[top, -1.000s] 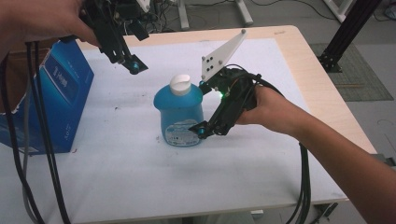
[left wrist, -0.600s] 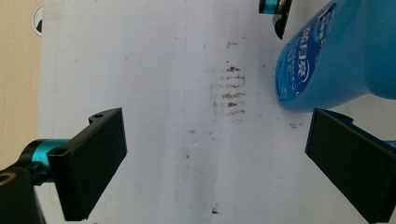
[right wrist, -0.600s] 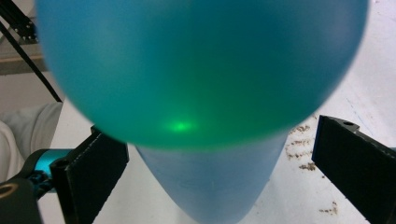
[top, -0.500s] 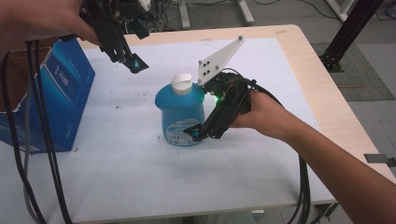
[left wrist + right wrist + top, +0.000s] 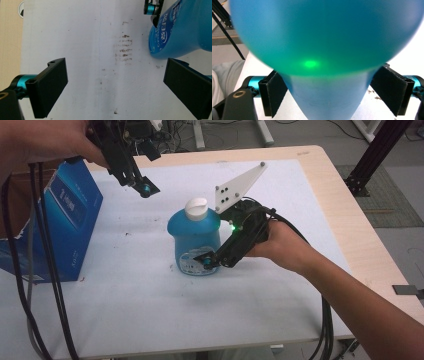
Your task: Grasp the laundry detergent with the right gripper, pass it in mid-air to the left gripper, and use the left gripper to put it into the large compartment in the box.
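Right tool (image 5: 212,262) clamps upright blue bottle (image 5: 195,237) w/ white cap.

Glossy blue plastic bottle (image 5: 194,245) on a matt white, stained sheet (image 5: 150,290).

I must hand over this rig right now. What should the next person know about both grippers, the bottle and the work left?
Right gripper: its jaws sit on both sides of the blue bottle, low on its body; a firm grip cannot be confirmed.
Left gripper: open, empty, raised behind the bottle, near the blue box.
Bottle: upright on the white table cover, white cap on.
Done: right gripper placed at the bottle.
Left: probably confirm the grip, then lift it.
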Demonstrator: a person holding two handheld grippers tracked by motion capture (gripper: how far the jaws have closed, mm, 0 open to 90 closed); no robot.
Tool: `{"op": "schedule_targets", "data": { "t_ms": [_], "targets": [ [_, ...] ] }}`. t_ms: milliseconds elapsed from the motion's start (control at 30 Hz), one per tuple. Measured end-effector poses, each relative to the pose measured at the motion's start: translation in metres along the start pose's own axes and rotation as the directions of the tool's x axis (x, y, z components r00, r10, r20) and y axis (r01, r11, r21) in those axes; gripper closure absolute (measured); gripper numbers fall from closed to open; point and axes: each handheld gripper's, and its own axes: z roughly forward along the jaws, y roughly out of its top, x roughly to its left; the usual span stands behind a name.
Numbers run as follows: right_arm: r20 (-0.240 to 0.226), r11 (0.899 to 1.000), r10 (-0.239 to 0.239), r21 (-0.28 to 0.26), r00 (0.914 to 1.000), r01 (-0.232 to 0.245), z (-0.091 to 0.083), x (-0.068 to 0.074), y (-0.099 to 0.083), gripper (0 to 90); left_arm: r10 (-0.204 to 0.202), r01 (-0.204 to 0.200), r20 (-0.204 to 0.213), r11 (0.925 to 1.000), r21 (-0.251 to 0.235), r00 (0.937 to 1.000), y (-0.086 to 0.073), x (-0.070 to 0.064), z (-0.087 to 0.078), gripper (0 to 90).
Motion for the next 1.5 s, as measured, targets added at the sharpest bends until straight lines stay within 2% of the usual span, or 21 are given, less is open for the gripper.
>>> {"op": "schedule_targets", "data": {
  "t_ms": [100,233,267,300,433,533,1133,1500],
  "targets": [
    [-0.006,1.0,-0.003,-0.007,1.0,0.003,0.0007,0.0004,-0.0008,20.7,0.0,0.0,0.002,1.0,0.001,1.0,-0.0003,-0.0002,0.0002,5.4],
    [-0.006,1.0,0.001,-0.018,1.0,-0.001,0.0019,-0.0004,-0.0026,21.3,0.0,0.0,0.001,1.0,0.001,1.0,-0.0007,-0.0004,0.0002,5.4],
    [-0.01,1.0,0.0,-0.02,0.9999,-0.001,0.002,-0.0005,-0.0031,27.3,0.001,-0.001,0.002,1.0,0.003,1.0,-0.0007,-0.0004,0.0002,5.4],
    [-0.016,1.0,-0.005,-0.026,0.9999,0.004,0.0018,-0.0003,-0.0036,27.9,-0.001,0.001,0.002,1.0,0.003,1.0,-0.0008,-0.0005,0.0001,5.4],
    [-0.014,1.0,-0.003,-0.029,0.9999,0.003,0.0027,-0.0004,-0.0039,28.3,0.0,0.0,0.003,1.0,0.005,1.0,-0.0008,-0.0005,0.0005,5.4],
    [-0.01,0.999,-0.009,-0.038,0.9999,0.009,0.0023,-0.0012,-0.0047,32.1,0.0,0.0,0.002,1.0,0.003,1.0,-0.0007,-0.0007,0.0007,5.4],
    [-0.021,0.998,-0.025,-0.061,0.9995,0.024,0.0056,-0.0001,-0.0061,42.0,-0.004,0.004,0.002,1.0,0.006,1.0,-0.0012,-0.0017,0.0016,5.4],
    [0.0,0.997,-0.046,-0.064,0.9989,0.046,0.0045,0.003,-0.0056,44.5,-0.003,0.003,0.004,1.0,0.007,1.0,-0.0011,-0.0021,0.002,5.4]
  ]
}}
